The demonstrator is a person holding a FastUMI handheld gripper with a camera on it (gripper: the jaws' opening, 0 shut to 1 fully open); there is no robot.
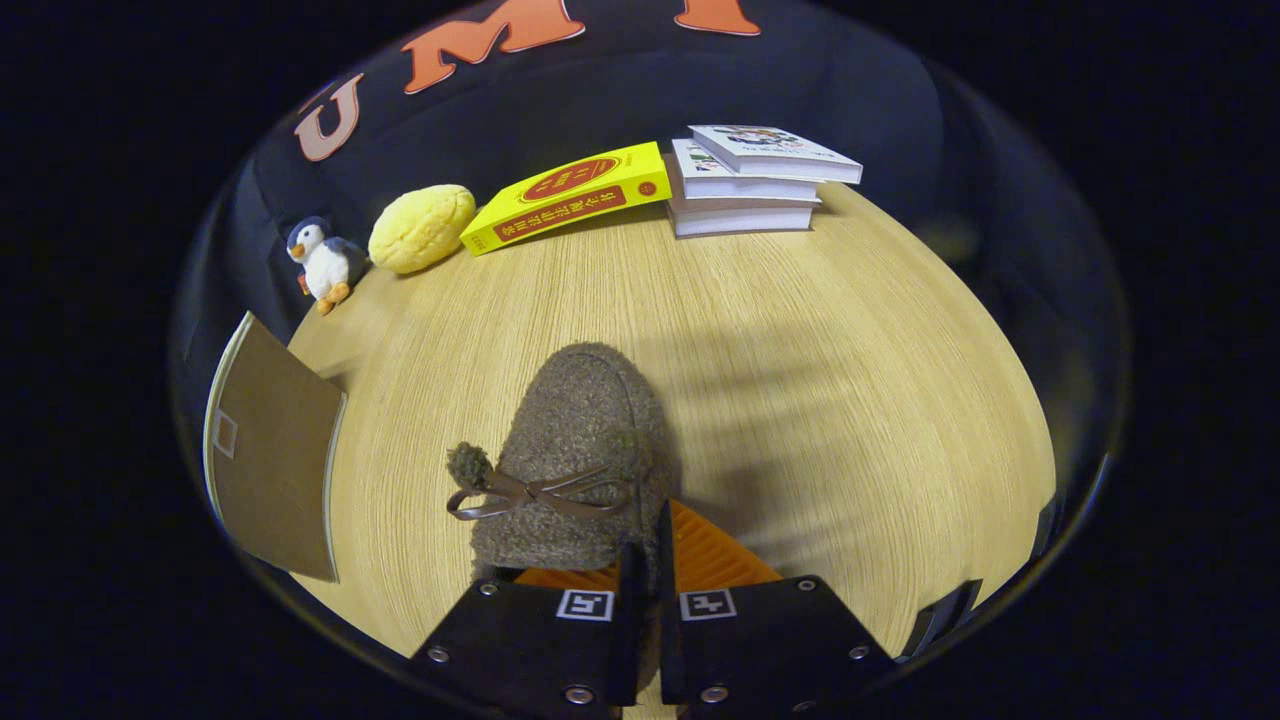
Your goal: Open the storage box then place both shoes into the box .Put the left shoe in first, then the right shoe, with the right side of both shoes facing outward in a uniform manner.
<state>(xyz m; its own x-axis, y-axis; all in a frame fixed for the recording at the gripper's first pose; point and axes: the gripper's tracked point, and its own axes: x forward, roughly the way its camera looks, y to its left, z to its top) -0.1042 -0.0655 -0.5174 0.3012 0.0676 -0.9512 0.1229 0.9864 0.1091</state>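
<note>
The claw point(648, 560) is clamped on the shoe point(580, 450), its fingers nearly together and pinching the rim of the heel opening. The shoe juts forward just beyond the fingers, toe away, bow point(530, 492) on top, over the surface point(800, 330).

The hold looks thin: only a strip of fuzzy upper sits between the fingers, so a quick swing or twist could let the shoe slip or rotate, and its facing in the box would then come out wrong. The loose bow and pompom could snag on an edge.

A brown panel point(275, 450), perhaps the box or its lid, stands beside the shoe near the surface edge; I cannot tell which. Bare wood lies ahead and to the other side. The penguin point(325, 262), yellow plush point(421, 228), yellow book point(570, 196) and book stack point(745, 180) line the far edge, well apart from the shoe.
</note>
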